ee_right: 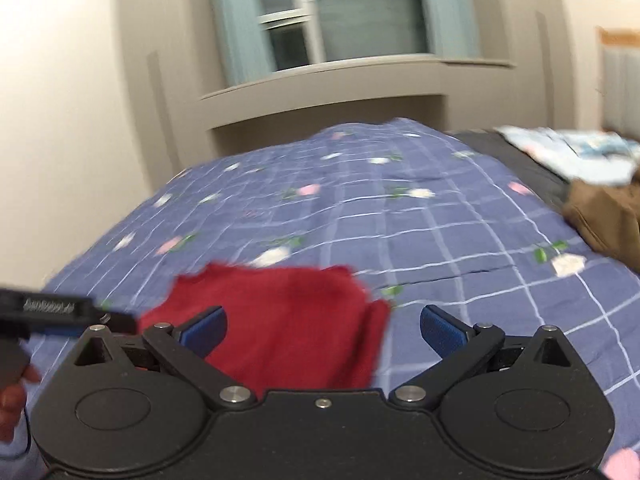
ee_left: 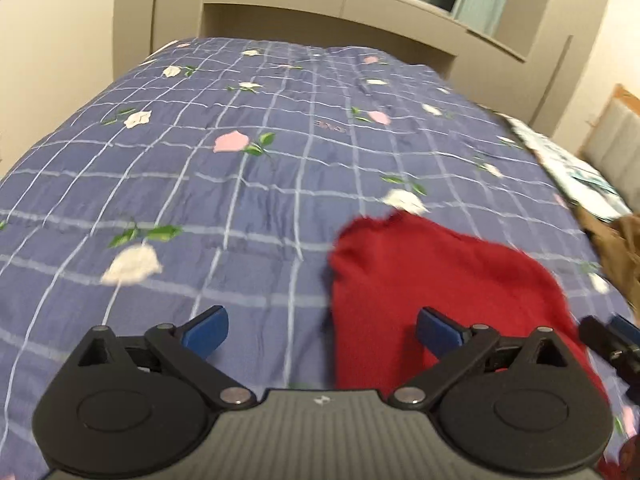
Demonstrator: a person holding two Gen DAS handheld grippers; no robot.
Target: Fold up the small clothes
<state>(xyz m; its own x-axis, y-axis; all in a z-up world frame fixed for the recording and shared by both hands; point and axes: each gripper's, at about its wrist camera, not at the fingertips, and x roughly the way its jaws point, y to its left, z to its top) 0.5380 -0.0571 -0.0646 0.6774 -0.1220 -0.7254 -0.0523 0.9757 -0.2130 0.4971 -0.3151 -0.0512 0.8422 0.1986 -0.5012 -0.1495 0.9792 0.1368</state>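
Progress: early. Red garment [ee_left: 432,292] lies loose and rumpled on the quilt [ee_left: 200,184], at 5 o'clock (left view). Left gripper [ee_left: 322,330] and right gripper [ee_right: 323,332] both spread, empty. Folding all remains.

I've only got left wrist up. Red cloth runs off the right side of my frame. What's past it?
Observer: In the right wrist view the red cloth ends in a doubled-over right edge, with bare blue quilt beyond.
Operator: Right gripper state? I only see a sliver of it.
Observer: The right gripper is open, jaws wide, nothing between them, above the cloth's near edge.
Operator: Brown thing at my right edge?
Observer: A brown garment lying apart from the red cloth, with light printed fabric behind it.
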